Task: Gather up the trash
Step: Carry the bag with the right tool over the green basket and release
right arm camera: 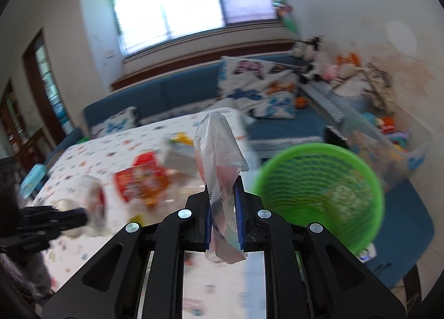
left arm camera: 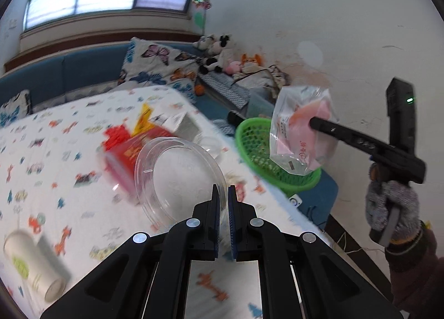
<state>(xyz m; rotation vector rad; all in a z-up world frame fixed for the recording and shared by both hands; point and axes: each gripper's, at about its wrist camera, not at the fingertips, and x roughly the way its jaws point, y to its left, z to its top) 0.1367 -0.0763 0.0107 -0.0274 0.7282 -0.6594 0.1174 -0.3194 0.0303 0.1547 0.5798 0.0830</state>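
My left gripper (left arm camera: 224, 190) is shut on the rim of a clear plastic lid (left arm camera: 177, 180), which hangs tilted above the patterned tabletop. My right gripper (right arm camera: 223, 185) is shut on a clear plastic bag with pink contents (right arm camera: 219, 149). From the left wrist view that bag (left arm camera: 299, 136) hangs over the green mesh basket (left arm camera: 258, 149) at the table's right edge, pinched by the right gripper (left arm camera: 315, 123). The basket (right arm camera: 319, 188) is blurred, just right of the bag in the right wrist view. The left gripper (right arm camera: 80, 215) shows at the left edge there.
A red snack package (left arm camera: 125, 152), a yellow wrapper (left arm camera: 144, 119) and a silvery packet (left arm camera: 183, 124) lie mid-table. A white paper cup (left arm camera: 33, 266) lies on its side near left. A gloved hand (left arm camera: 391, 213) holds the right tool. Blue sofa (right arm camera: 177, 94) and cushions stand behind.
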